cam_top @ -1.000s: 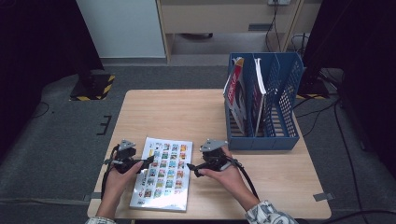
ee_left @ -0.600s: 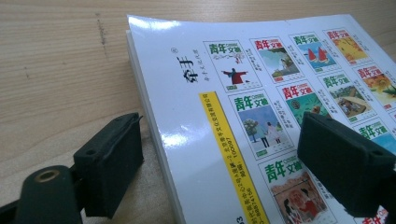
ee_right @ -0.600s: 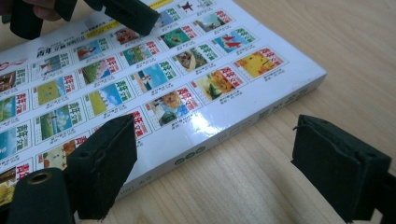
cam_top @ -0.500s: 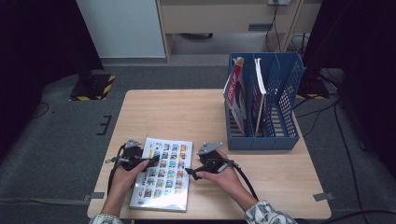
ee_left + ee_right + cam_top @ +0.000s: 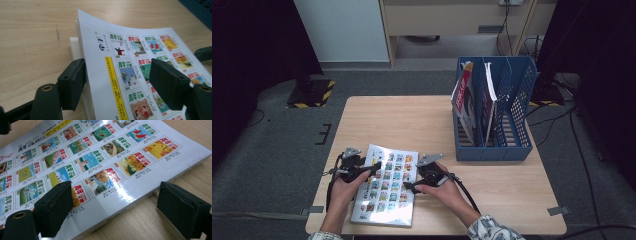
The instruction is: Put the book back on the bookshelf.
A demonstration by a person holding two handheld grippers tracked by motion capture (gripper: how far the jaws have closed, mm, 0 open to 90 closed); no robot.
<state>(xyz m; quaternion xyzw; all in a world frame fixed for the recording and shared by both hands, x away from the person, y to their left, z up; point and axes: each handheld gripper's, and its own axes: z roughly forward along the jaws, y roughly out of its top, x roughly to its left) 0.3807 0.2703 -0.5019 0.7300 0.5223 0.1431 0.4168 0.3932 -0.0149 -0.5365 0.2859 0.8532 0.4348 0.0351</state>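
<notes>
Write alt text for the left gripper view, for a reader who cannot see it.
A magazine with a grid of small colourful cover pictures lies on a light wooden table, its near edge between the left gripper's two black jaws, which have just been closing. One jaw sits at the page edges, the other above the cover, whose corner curls upward.

Both hands reach in low, side by side. The left gripper (image 5: 371, 169) has just been closing its jaws, still apart. The right gripper (image 5: 408, 187) has wide jaws.
</notes>
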